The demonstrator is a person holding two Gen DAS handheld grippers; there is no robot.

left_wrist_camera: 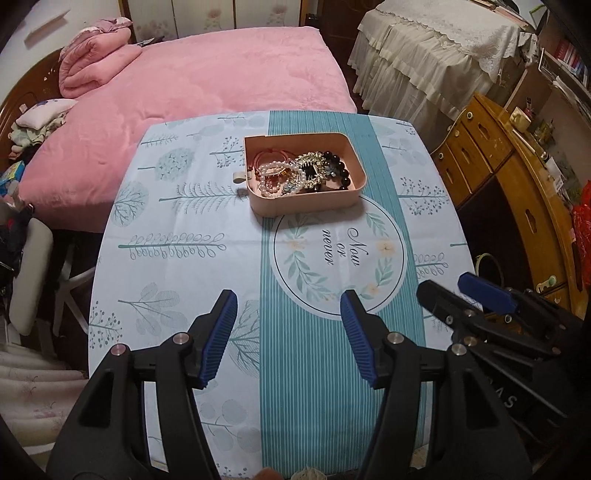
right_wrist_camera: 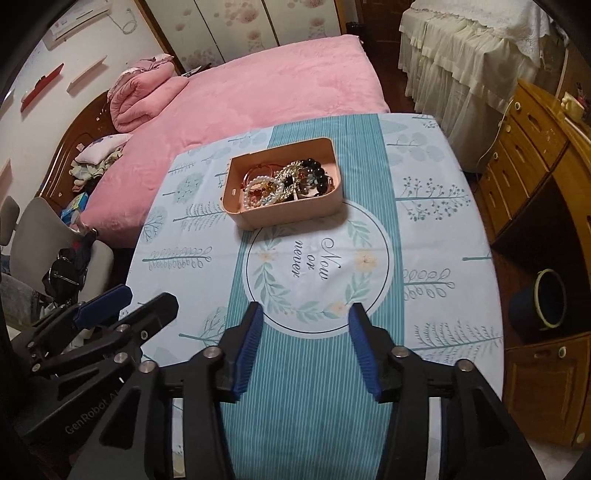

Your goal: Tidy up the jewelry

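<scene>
At the far left of the left wrist view lies a folded pink quilt (left_wrist_camera: 94,59) on the pink bed (left_wrist_camera: 207,77); right of it stands the table under a tree-printed cloth (left_wrist_camera: 170,236); on that cloth sits one pink tray (left_wrist_camera: 303,203), holding a heap of jewelry: a white pearl bracelet (left_wrist_camera: 275,177), a black bead bracelet (left_wrist_camera: 338,166) and gilt pieces too tangled to count. The left gripper (left_wrist_camera: 288,306) hangs over the near cloth, well apart from the tray, its two blue pads spread wide with nothing between them; only this view shows a cup (left_wrist_camera: 520,119) on the wooden drawer unit (left_wrist_camera: 476,147). The right wrist view alone shows a wall air-conditioner (right_wrist_camera: 79,16) at upper left, three wall shelves and, far right, one dark bucket (right_wrist_camera: 543,306) on the floor. The right gripper (right_wrist_camera: 304,314) likewise stands wide and empty above the striped band, short of the tray; each view catches the other gripper at its edge.
</scene>
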